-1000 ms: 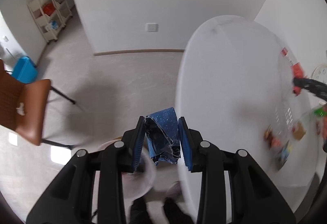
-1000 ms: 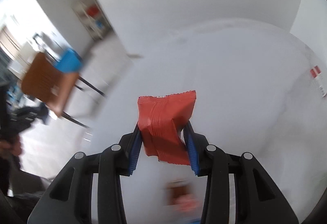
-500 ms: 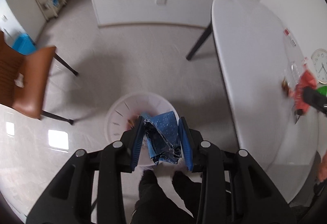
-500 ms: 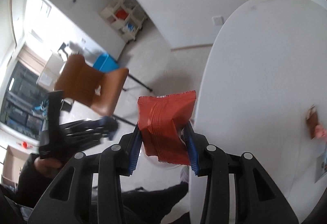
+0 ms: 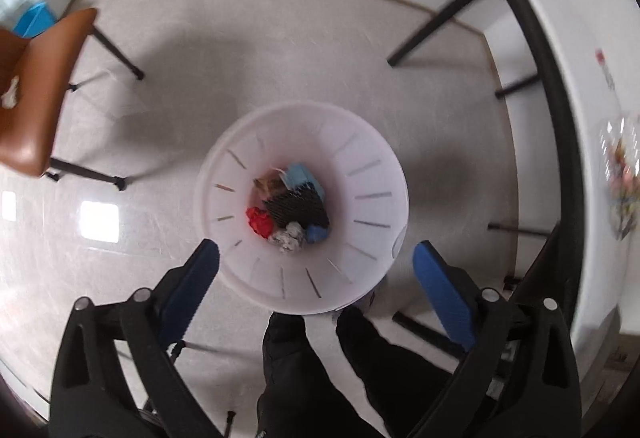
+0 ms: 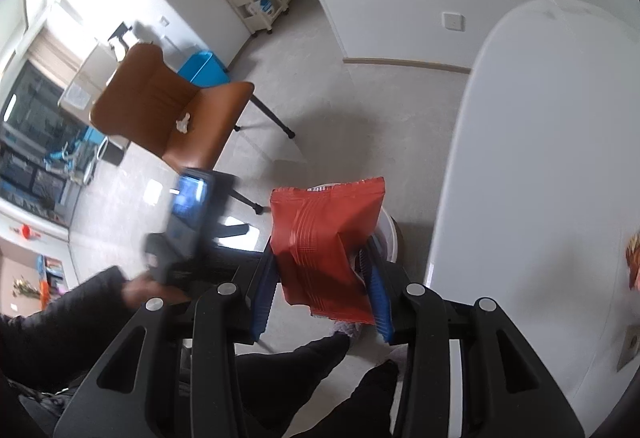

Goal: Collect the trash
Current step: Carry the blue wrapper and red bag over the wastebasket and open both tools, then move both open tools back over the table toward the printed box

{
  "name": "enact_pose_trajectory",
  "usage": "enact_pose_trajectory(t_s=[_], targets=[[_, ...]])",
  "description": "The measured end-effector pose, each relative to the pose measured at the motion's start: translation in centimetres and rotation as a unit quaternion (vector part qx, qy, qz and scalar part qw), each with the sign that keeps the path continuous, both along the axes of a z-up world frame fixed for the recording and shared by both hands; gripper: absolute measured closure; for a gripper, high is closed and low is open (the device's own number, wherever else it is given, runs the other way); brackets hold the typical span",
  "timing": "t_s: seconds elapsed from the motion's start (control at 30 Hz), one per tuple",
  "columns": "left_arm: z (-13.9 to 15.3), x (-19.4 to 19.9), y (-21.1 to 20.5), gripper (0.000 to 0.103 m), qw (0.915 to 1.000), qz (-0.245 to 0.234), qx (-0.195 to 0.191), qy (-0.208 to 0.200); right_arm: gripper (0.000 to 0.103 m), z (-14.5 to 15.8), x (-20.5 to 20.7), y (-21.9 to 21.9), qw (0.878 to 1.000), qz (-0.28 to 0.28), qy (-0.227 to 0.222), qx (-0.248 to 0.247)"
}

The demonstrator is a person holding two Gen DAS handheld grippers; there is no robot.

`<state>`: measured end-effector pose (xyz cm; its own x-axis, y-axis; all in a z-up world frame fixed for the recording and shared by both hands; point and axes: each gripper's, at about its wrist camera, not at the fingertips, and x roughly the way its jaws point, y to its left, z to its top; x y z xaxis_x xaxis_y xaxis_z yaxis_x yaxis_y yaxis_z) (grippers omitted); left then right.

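My left gripper points down over the white trash bin, its jaws opening wide with nothing between them. Inside the bin lie several scraps: a red one, a black netted one, a grey wad and blue pieces. My right gripper is shut on a red snack packet, held above the floor just left of the white table. The bin's rim peeks out behind the packet. The left gripper's body shows blurred in the right wrist view, held by a hand.
A brown chair stands left of the bin. The white table runs along the right, with a clear bag of wrappers and another wrapper on it. The person's dark legs stand close to the bin.
My left gripper came down over the bin and its jaws sprang apart; the dark blue wrapper has left them. My right gripper swung off the table toward the bin, still gripping the red packet.
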<state>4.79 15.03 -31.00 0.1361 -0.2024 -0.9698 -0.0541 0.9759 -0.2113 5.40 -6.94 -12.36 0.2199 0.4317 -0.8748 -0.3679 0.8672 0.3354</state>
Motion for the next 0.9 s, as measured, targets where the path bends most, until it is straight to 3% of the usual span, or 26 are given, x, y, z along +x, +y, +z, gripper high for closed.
enact_pose_trajectory(t_s=[0.13, 0.27, 0.37, 0.57, 0.67, 0.9], targets=[[4.9, -1.9, 4.1, 0.008, 0.9970, 0.057, 0.031, -0.041, 0.057, -2.0, 0.6, 3.2, 0.999, 0.032, -0.003, -0.008], [8.5, -3.7, 7.6, 0.008, 0.9902, 0.104, 0.063, -0.069, 0.021, -5.2, 1.6, 6.8, 0.997, 0.070, -0.002, -0.044], [10.1, -4.7, 9.3, 0.008, 0.9867, 0.125, 0.071, -0.076, 0.006, -7.8, 2.1, 8.7, 0.994, 0.092, 0.003, -0.066], [10.1, -5.7, 9.7, 0.008, 0.9841, 0.143, 0.077, -0.073, 0.005, -12.7, 2.5, 11.0, 0.989, 0.112, 0.037, -0.094], [10.6, -5.6, 8.9, 0.008, 0.9848, 0.141, 0.069, -0.074, 0.005, -11.5, 2.1, 10.4, 0.990, 0.108, 0.029, -0.085], [14.3, -3.8, 3.8, 0.008, 0.9877, 0.078, 0.077, -0.112, 0.003, -3.6, 0.9, 4.9, 0.998, 0.031, -0.028, -0.043]])
